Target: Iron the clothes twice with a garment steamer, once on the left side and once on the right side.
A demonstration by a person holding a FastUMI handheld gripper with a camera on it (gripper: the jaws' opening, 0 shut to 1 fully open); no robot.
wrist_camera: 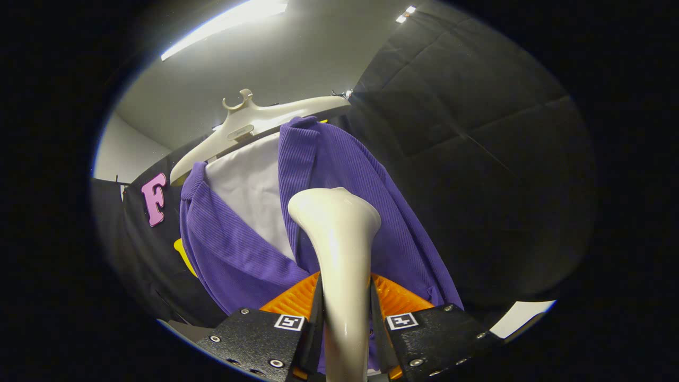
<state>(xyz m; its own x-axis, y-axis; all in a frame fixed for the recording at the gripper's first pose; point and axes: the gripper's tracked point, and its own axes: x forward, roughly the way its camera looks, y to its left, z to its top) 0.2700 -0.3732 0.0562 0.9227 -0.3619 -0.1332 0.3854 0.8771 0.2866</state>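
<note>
Hand-held gripper clamping garment steamer, against purple cardigan

So the steamer sat clamped between the gripper fingers, head up against the right half of the cardigan. Cardigan hung on a hanger, over a shirt, booth wall behind.
</note>
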